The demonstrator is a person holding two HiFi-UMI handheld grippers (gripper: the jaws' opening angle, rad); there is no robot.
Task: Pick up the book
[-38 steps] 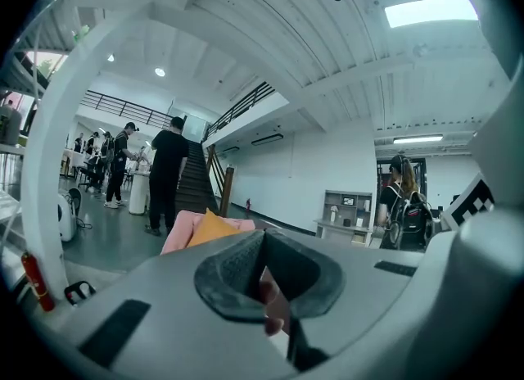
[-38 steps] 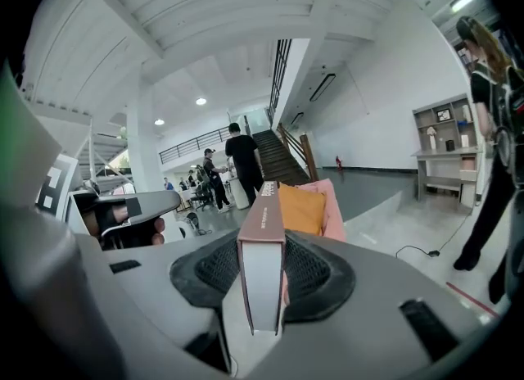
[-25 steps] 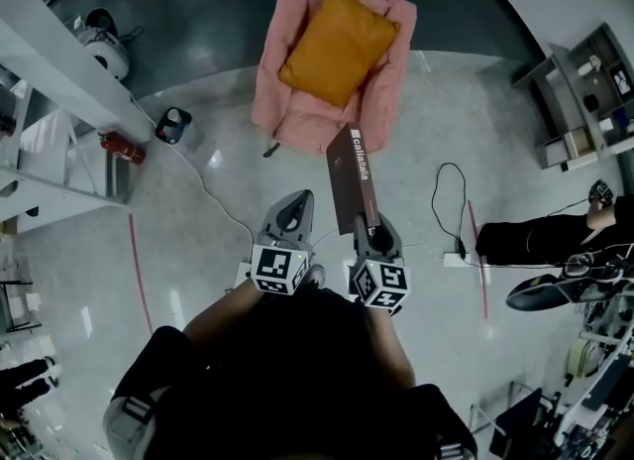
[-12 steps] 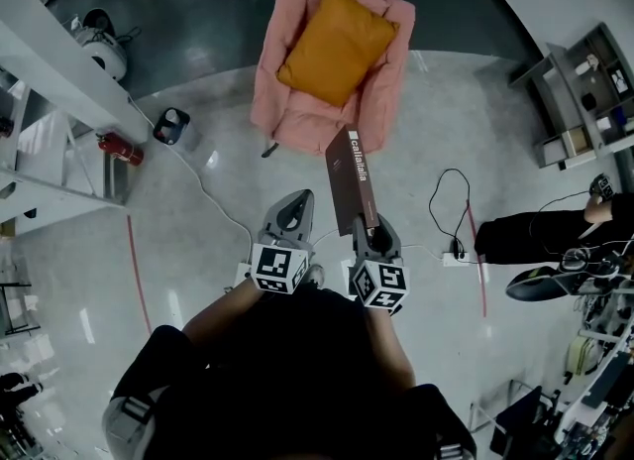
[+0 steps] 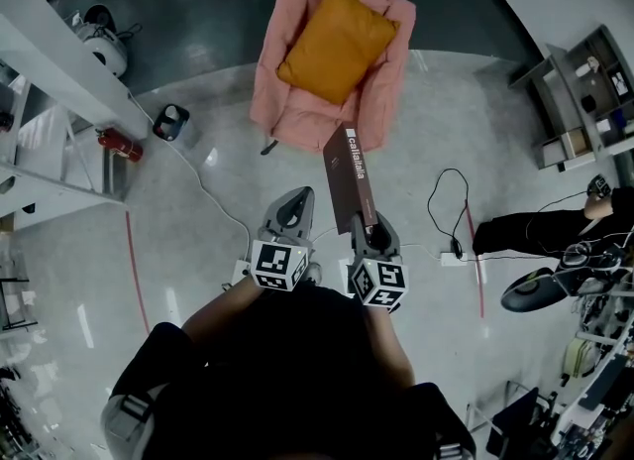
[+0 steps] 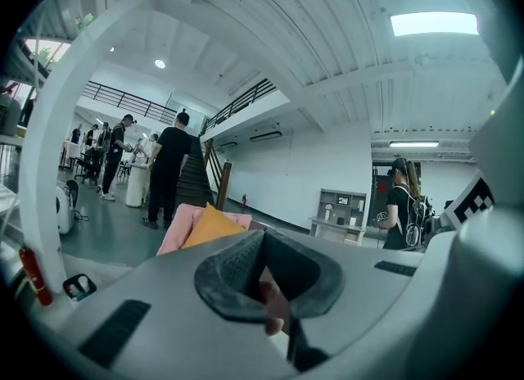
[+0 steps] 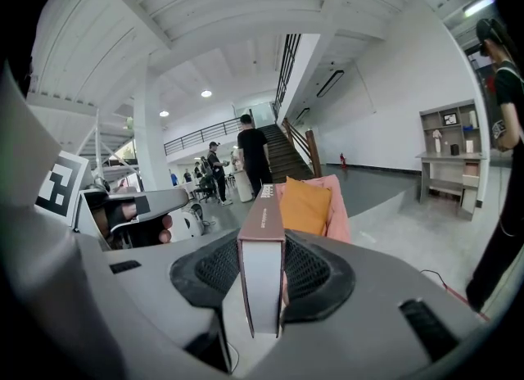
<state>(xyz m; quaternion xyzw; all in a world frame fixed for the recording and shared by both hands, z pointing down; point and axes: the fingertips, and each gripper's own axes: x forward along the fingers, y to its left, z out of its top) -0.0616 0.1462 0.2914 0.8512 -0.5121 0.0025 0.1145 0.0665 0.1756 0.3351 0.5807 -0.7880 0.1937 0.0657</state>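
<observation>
A brown book with white lettering on its spine sticks out ahead of my right gripper, which is shut on its lower end. In the right gripper view the book stands on edge between the dark pads, spine up. My left gripper hangs beside it to the left, jaws together and empty. The left gripper view shows its pads meeting with nothing between them. Both grippers point over the floor towards a pink armchair with an orange cushion.
A white steel stair frame and a red fire extinguisher stand at the left. A black cable and power strip lie on the floor to the right, near a seated person's legs. A grey shelf unit is at the far right.
The grippers and the book keep their places. The legs of the person at the right edge have shifted slightly to the left.
</observation>
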